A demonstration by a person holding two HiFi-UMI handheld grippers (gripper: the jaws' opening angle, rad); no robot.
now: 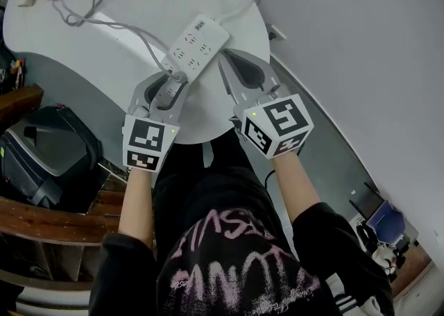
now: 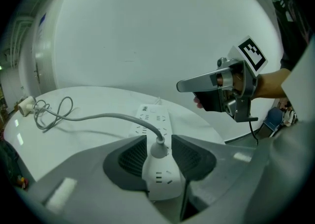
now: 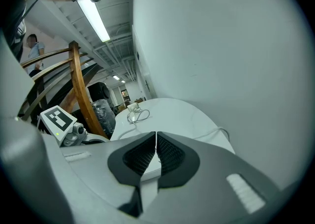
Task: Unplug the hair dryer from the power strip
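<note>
The left gripper (image 1: 172, 85) has its jaws wide astride the plug (image 2: 158, 148), at the power strip's (image 1: 198, 44) 7 o'clock end on the surface (image 1: 139, 2). The right gripper (image 3: 156, 139) is closed and empty. Best to pin the strip, then pull straight.

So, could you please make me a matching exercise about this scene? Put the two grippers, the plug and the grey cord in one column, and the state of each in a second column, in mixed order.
Column 1
1. left gripper
2. right gripper
3. plug
4. grey cord

Column 2
a. lies in loops across the table
b. jaws together, nothing between them
c. sits in a socket of the power strip
d. jaws apart, one on each side of the power strip's near end

Pairs: 1-d, 2-b, 3-c, 4-a
</note>
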